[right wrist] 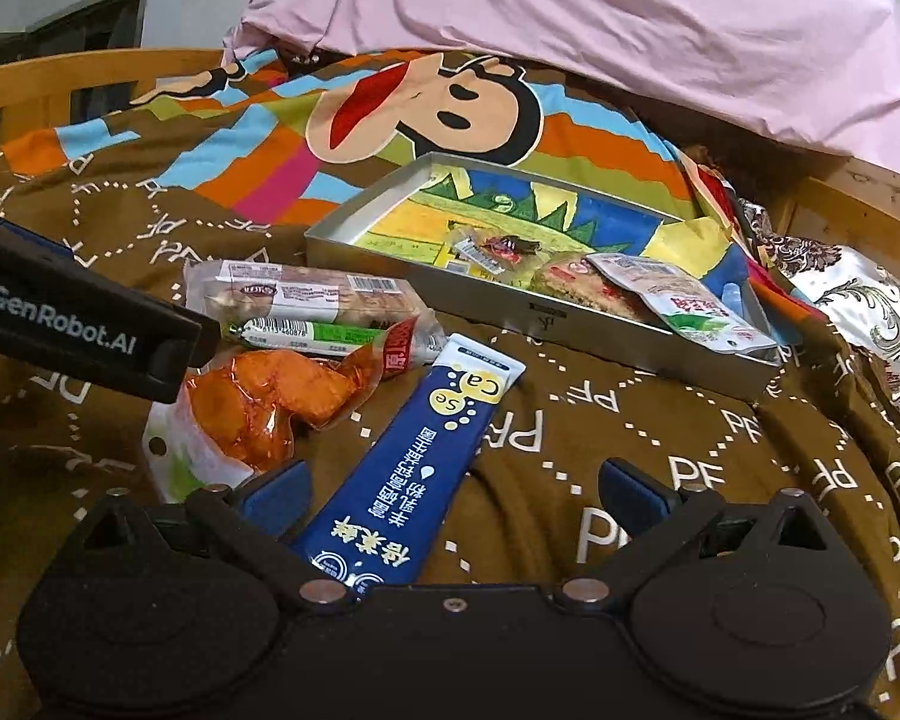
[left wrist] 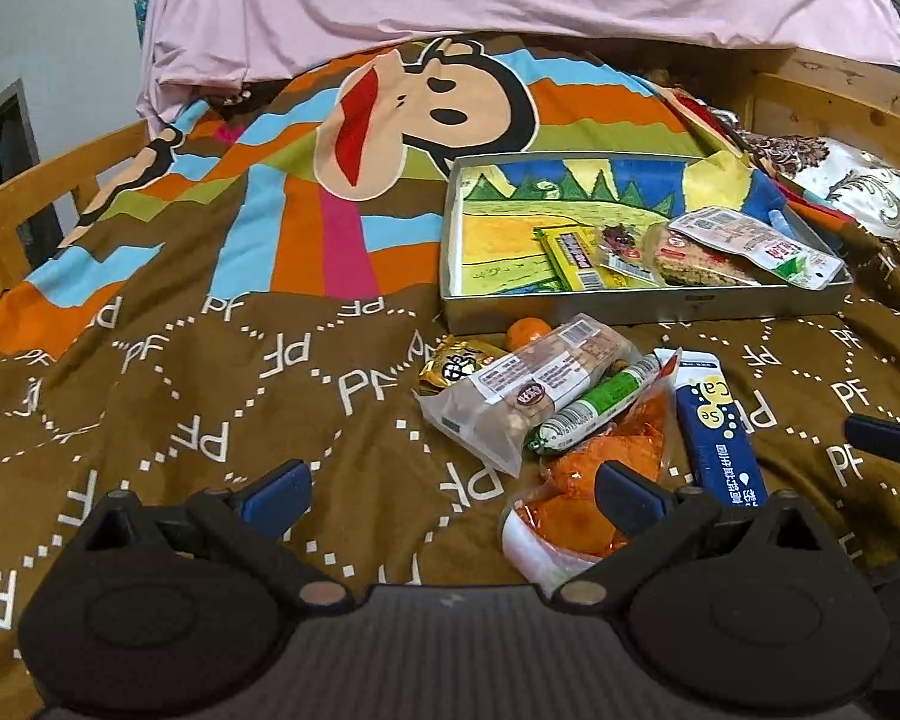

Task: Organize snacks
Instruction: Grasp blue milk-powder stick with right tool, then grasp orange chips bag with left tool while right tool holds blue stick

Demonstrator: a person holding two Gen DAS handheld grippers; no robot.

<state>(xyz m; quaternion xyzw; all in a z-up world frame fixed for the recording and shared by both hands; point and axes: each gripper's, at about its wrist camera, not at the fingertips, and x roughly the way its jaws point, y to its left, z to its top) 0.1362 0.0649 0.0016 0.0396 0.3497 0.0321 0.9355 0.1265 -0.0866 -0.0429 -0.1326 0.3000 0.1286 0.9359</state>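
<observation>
Bed: brown quilt (left wrist: 210, 420), snacks loose at its middle.
Left claw (left wrist: 450, 495): open, idle over quilt.
Right claw (right wrist: 450, 495): open, straddling blue sachet (right wrist: 414, 450), likely next pick.
Tin tray (right wrist: 570, 324): two o'clock, partly filled.

We cannot read the small print on the blue sachet (right wrist: 417, 450), and its lower end disappears behind the right gripper's body at the bottom of the right wrist frame. In the left wrist view, the orange snack pouch (left wrist: 594, 480) is partly covered by a blue fingertip (left wrist: 630, 495) at lower centre. The gold packet (left wrist: 456, 363) and the small orange fruit (left wrist: 525, 333) sit half hidden behind the clear bread wrapper (left wrist: 534, 384). In the tray (left wrist: 630, 309), the snacks overlap and their labels are too small to read.
</observation>
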